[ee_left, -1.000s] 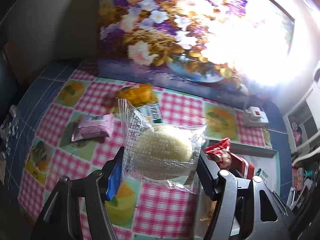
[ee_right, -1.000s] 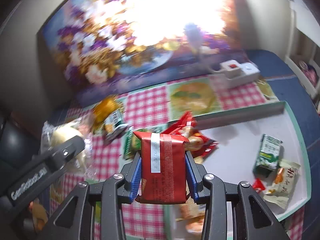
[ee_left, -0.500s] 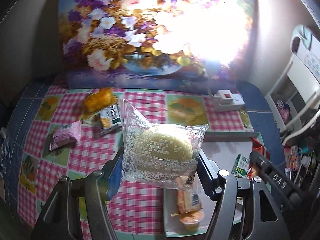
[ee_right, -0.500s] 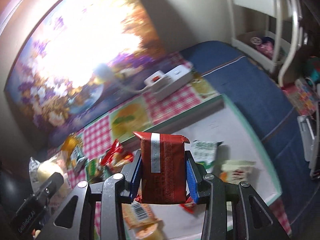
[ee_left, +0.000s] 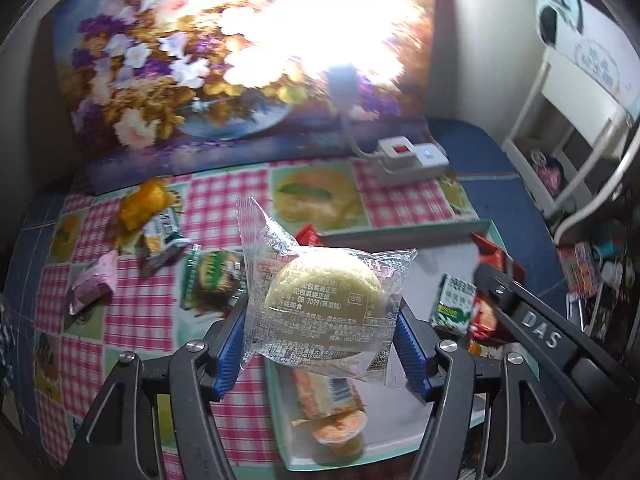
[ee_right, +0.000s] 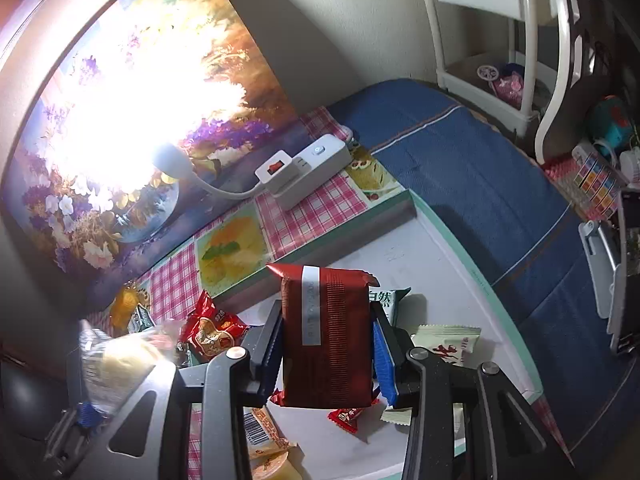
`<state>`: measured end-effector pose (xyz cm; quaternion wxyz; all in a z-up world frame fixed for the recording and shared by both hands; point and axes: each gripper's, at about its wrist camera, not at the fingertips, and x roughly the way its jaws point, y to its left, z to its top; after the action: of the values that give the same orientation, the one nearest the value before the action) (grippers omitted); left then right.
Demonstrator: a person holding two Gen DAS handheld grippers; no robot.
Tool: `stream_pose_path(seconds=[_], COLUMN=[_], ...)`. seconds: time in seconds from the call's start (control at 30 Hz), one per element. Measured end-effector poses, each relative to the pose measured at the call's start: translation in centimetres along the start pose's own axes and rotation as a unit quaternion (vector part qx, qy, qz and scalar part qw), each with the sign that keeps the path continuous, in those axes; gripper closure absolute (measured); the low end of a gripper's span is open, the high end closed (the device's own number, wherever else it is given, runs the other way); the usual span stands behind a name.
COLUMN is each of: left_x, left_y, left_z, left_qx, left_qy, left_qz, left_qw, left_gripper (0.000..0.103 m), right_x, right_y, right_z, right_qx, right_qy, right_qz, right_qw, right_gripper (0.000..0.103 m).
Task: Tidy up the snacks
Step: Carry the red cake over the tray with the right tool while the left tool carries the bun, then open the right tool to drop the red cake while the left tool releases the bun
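- Snacks, two of them up in the air right now: a round pale bun in a clear wrapper (ee_left: 322, 306) and a dark red foil pack (ee_right: 326, 336) with a silver strip down it.
- Left tool (ee_left: 320, 344) is clamped on the bun, blue pads pressing the wrapper from both sides, jaws about half apart because the bun is wide. It hangs above the near left corner of the white tray (ee_left: 400, 236).
- Right tool (ee_right: 326, 354) is closed on the red pack, which stands upright between the pads, over the tray's middle.
- In the tray: a green and white pack (ee_left: 452, 306), a cream sachet (ee_right: 446, 342), a small red candy (ee_right: 346, 416), and near the front an orange wrapped bar (ee_left: 326, 390) with a jelly cup (ee_left: 338, 432) just beside it.
- A red bag (ee_right: 210, 330) sits at the tray's far left corner.
- Still out on the checked table (ee_left: 140, 312), left of the tray: a green pack (ee_left: 212, 280), a pink pack (ee_left: 96, 282), and further back an orange pack (ee_left: 146, 202) touching a small green and white one (ee_left: 162, 228).
- White power strip (ee_left: 412, 160) sits at the far side, by the flower picture (ee_left: 168, 76).
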<state>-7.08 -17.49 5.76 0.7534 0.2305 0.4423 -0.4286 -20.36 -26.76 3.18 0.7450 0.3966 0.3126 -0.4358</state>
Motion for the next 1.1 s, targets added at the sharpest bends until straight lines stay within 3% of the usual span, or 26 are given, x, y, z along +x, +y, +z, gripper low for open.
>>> stream_pose_path(seconds=[0.5, 1.1], left_x=[5.0, 5.8], left_y=[-2.3, -2.0], left_z=[-1.1, -1.1], left_qx=[0.029, 0.020], left_qy=[0.051, 0.068], left_qz=[0.011, 0.005], left_qw=[0.9982, 0.9974], left_gripper=[0.035, 0.033], right_x=[4.1, 4.4], right_y=[-0.4, -0.2], right_z=[-1.1, -1.0], right_qx=[0.002, 0.002], right_qy=[0.058, 0.067], right_qz=[-0.013, -0.006], right_qw=[0.998, 0.998], right_gripper=[0.060, 0.060])
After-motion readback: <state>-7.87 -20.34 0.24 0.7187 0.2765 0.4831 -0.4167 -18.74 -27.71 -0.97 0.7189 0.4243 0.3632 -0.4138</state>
